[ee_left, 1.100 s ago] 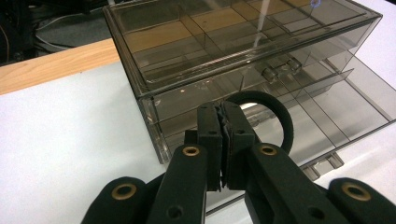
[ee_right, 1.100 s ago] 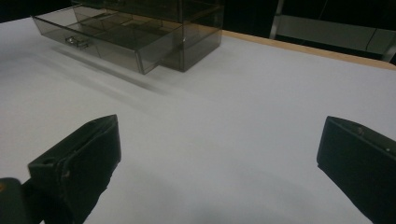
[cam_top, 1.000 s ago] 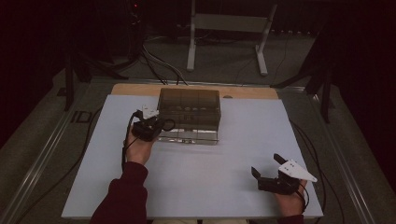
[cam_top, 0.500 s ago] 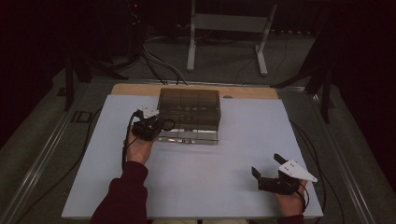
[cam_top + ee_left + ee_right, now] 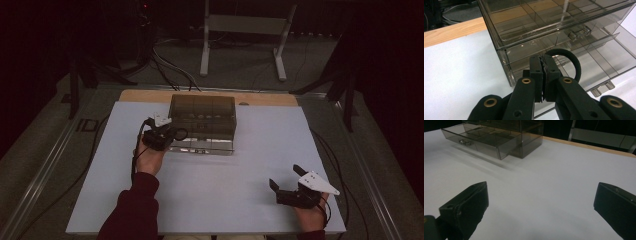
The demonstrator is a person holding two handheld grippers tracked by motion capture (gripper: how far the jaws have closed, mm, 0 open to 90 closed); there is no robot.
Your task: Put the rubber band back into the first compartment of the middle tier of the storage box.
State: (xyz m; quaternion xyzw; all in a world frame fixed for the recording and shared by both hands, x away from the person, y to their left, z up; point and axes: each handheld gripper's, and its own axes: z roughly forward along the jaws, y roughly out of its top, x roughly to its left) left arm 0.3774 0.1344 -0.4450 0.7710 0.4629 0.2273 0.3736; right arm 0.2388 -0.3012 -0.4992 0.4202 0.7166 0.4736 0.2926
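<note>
1. Black ring [image 5: 570, 65]: pinched at its rim between the closed jaws of the left gripper [image 5: 543, 72], held over the pulled-out bottom drawer [image 5: 596, 67] of the smoky clear drawer box [image 5: 202, 122]. Seen from the high view at the box's front left corner [image 5: 179, 134].
2. Handling, by judgement: light, thin, probably soft and elastic like a hair band; not fragile, not slippery against the pads. Likely to sag or swing from a single pinch point. Best taken across the band's thickness at the rim, as here.
3. Drawer box: rigid see-through plastic, divided into compartments, small clear handles on the drawer fronts; apt to slide on the table if nudged.
4. Right gripper [image 5: 290, 181]: jaws wide apart, nothing between them, resting near the table's front right corner, well apart from the box.
5. Surface: flat pale tabletop [image 5: 250, 165], matte, bare wooden strip [image 5: 145, 96] along the far edge.
6. Room: dim, dark surround, cables [image 5: 170, 65] and a metal stand [image 5: 240, 30] on the floor beyond.
</note>
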